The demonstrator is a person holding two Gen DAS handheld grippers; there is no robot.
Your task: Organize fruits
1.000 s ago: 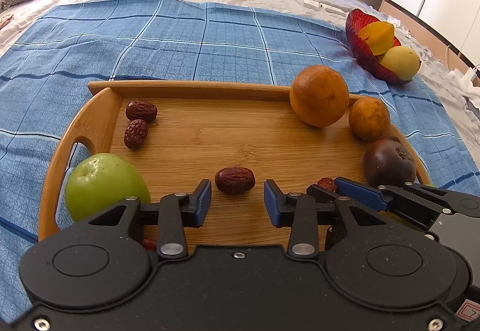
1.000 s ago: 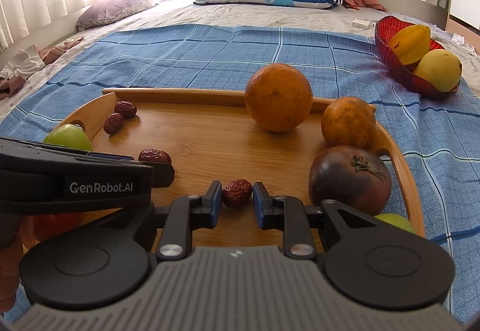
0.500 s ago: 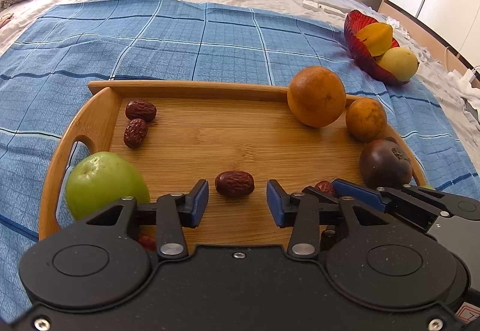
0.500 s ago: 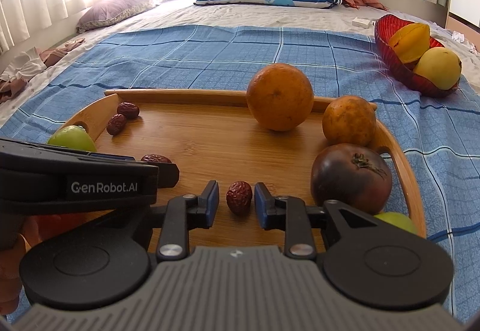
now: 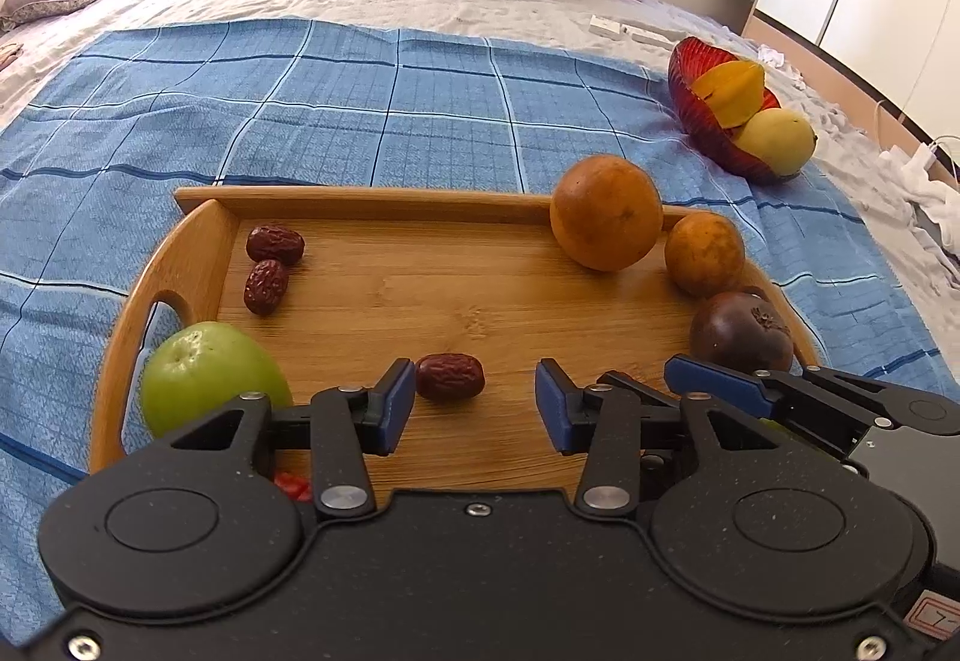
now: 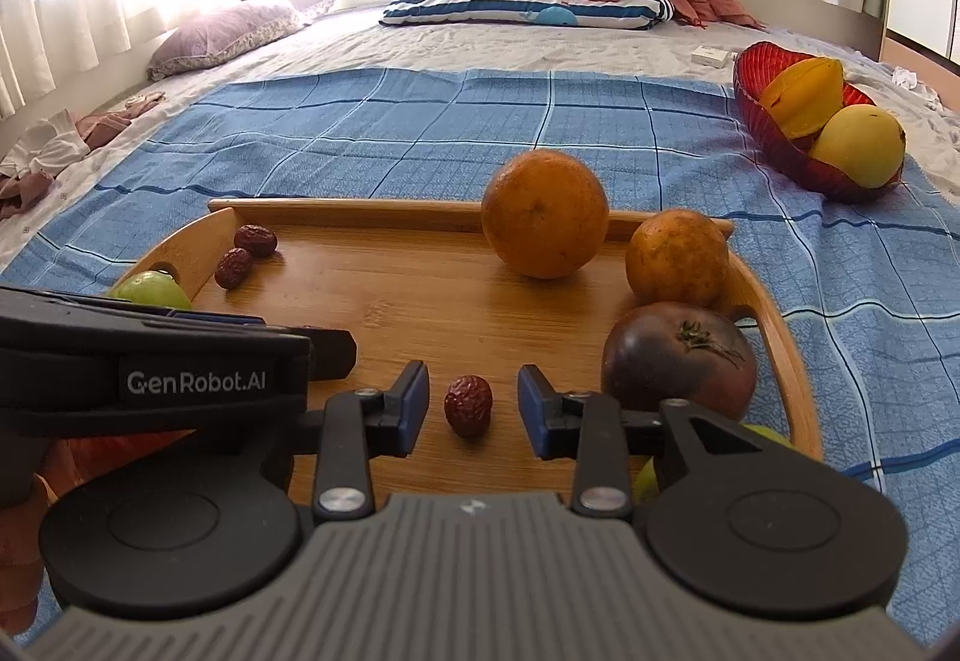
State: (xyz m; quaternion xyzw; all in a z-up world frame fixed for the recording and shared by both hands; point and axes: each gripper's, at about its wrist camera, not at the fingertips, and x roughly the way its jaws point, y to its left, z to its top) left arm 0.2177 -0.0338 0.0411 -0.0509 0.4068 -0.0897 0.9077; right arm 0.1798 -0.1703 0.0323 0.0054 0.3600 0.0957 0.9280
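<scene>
A wooden tray (image 5: pixel 372 196) lies on a blue checked cloth. On it are a big orange (image 5: pixel 606 220), a small orange (image 5: pixel 703 254), a dark purple fruit (image 5: pixel 741 332), a green apple (image 5: pixel 210 376) and two red dates (image 5: pixel 267 268) at the far left. My left gripper (image 5: pixel 474 409) is open, with a red date (image 5: pixel 450 376) lying by its left finger. My right gripper (image 6: pixel 473 409) is open around another red date (image 6: pixel 468 404), which lies on the tray (image 6: pixel 420 301) without touching the pads.
A red glass bowl (image 5: pixel 699 91) with a yellow star fruit and a mango stands on the cloth at the far right. Pillows and a pink blanket lie at the head of the bed. Another green fruit (image 6: pixel 762 436) sits behind my right gripper.
My right gripper has opened and let go of the red date, which now lies on the tray. My left gripper has opened a little wider and drawn back slightly.
</scene>
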